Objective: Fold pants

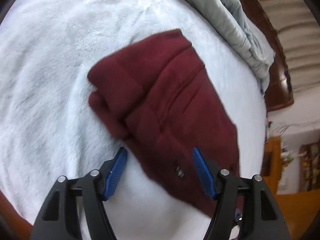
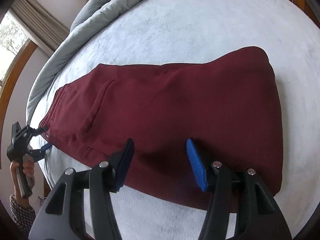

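- Your folded maroon fleece pants (image 2: 180,108) lie flat on the pale blue plush bed cover (image 2: 180,24)
- Your left claw (image 1: 160,158) gapes empty over their waistband corner
- Your right claw (image 2: 160,150) hangs parted, empty, above their near edge

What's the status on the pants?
Both hand-held grippers, left and right, open, empty. Maroon pants folded lengthwise on bed. Nothing in the way.

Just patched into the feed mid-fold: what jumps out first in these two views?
The maroon pants dominate, folded into a long band across the pale fleece blanket on the bed. Both grippers hover open at its near edge with nothing between the pads: the right gripper mid-length, the left gripper at the waistband end. A grey duvet is bunched along the bed's far side.
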### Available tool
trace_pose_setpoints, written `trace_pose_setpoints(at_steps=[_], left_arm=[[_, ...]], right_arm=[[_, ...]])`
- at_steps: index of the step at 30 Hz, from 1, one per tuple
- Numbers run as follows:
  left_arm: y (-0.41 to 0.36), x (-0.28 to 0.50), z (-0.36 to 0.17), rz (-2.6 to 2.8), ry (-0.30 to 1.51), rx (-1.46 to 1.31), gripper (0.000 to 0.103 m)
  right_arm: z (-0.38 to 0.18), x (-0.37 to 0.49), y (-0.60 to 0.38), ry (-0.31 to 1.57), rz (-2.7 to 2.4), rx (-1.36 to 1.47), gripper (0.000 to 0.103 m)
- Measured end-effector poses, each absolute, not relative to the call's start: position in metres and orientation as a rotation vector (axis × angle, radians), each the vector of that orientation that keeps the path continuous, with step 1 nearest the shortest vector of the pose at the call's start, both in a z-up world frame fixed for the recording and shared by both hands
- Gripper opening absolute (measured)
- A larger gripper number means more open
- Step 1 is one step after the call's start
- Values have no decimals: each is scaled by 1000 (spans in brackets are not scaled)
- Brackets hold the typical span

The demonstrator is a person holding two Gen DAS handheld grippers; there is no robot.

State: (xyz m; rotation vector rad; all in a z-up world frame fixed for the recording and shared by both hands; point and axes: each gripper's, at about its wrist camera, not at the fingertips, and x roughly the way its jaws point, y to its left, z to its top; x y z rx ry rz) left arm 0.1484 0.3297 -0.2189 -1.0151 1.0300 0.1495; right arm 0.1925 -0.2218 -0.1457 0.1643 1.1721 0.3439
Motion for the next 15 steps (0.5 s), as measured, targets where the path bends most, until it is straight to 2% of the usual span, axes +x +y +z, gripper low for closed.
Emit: trace_pose_setpoints(at_steps=[5,11,13,15], left_arm=[[344,155,-215,126,990,-1089,67],[352,167,-228,133,988,-1148,67],[349,168,-222,163,989,-1121,57],[342,170,-211,190,987,-1061,40]], right_arm=[[-148,194,-217,1177,345,153,55],[-150,191,-211,1170,350,122,61],[-151,190,-209,1167,353,104,62],[-151,190,-210,1165,357,100,62]])
